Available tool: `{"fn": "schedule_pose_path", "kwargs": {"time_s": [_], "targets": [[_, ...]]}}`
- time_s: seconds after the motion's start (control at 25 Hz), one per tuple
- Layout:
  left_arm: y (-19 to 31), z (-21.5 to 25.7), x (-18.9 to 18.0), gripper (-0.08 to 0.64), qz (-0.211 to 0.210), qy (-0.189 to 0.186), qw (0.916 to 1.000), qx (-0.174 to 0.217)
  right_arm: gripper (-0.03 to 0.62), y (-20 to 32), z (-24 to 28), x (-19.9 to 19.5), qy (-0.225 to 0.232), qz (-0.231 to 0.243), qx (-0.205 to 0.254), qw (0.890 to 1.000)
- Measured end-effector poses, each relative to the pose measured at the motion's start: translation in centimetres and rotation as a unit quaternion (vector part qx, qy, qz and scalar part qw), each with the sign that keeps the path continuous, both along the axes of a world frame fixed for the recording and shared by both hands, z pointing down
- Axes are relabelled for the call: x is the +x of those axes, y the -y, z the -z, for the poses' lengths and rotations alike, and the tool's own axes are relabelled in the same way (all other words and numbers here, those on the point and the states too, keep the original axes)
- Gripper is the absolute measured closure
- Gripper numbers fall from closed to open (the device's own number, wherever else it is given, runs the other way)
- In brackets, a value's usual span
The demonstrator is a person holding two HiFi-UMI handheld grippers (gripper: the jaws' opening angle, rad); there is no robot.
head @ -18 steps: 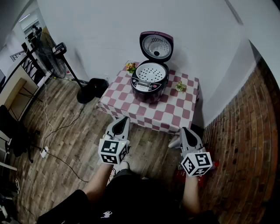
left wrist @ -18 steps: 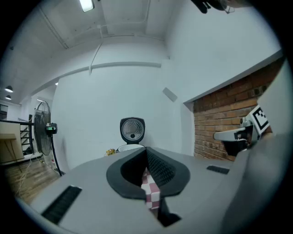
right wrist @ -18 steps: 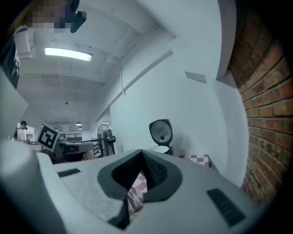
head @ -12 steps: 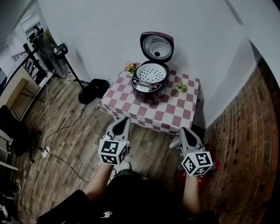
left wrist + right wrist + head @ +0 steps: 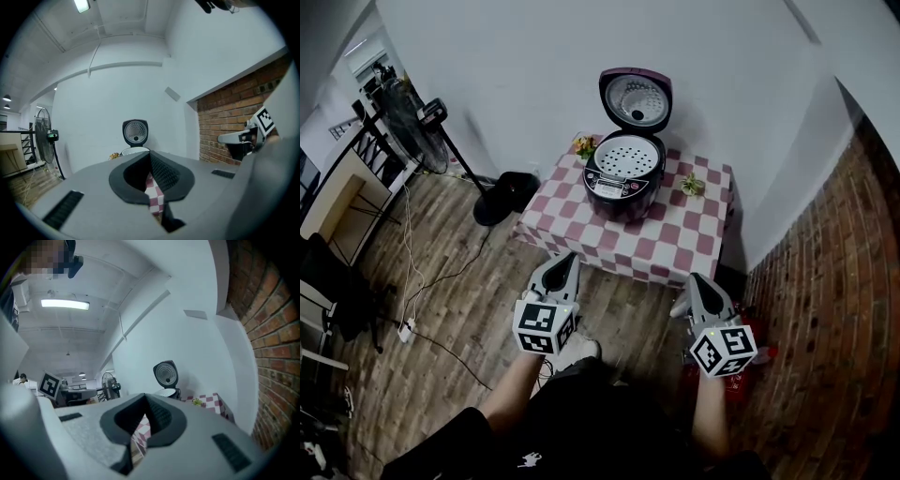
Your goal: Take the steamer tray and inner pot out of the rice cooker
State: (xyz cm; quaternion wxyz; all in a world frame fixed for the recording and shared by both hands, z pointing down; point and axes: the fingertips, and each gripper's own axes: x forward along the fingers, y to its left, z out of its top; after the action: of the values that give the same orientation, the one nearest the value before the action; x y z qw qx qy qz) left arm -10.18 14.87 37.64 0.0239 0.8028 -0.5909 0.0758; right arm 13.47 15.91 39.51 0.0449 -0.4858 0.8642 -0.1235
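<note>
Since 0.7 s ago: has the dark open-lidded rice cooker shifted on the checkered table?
No. The dark rice cooker keeps its place on the checkered tablecloth, between the two plants.

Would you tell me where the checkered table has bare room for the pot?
The front strip of the table, between the rice cooker and the near edge, is bare. The back is crowded: cooker and small plants.

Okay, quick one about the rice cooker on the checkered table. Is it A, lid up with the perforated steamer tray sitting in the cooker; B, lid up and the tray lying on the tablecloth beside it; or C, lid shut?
A: the rice cooker has its lid raised, and the white perforated steamer tray sits in its top opening, not on the tablecloth.
</note>
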Motion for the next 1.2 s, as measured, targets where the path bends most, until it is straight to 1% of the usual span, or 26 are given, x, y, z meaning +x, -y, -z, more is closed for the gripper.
{"fn": "schedule_pose_path", "kwargs": {"time_s": [0.24,0.4,1.0,1.2], "targets": [[1.2,-0.1,-0.6,0.555,0.001,0.003,1.0000,-0.004,0.591,1.3,-0.5,-0.7,0.004,0.002,-0.006,1.000],[2.8,-0.6,-0.9,0.555,0.000,0.009,0.9999,-0.007,0.591,2.8,-1.1,-0.9,0.003,-0.001,-0.010,1.000],[12.9,-1.2,-0.3,0.557,-0.027,0.028,0.9990,-0.021,0.591,11.3,-1.9,-0.6,0.006,-0.032,-0.018,0.999],[16.3,-1.5,-0.5,0.557,-0.038,0.028,0.9987,-0.020,0.591,14.2,-1.3,-0.5,0.005,-0.058,-0.006,0.998]]}}
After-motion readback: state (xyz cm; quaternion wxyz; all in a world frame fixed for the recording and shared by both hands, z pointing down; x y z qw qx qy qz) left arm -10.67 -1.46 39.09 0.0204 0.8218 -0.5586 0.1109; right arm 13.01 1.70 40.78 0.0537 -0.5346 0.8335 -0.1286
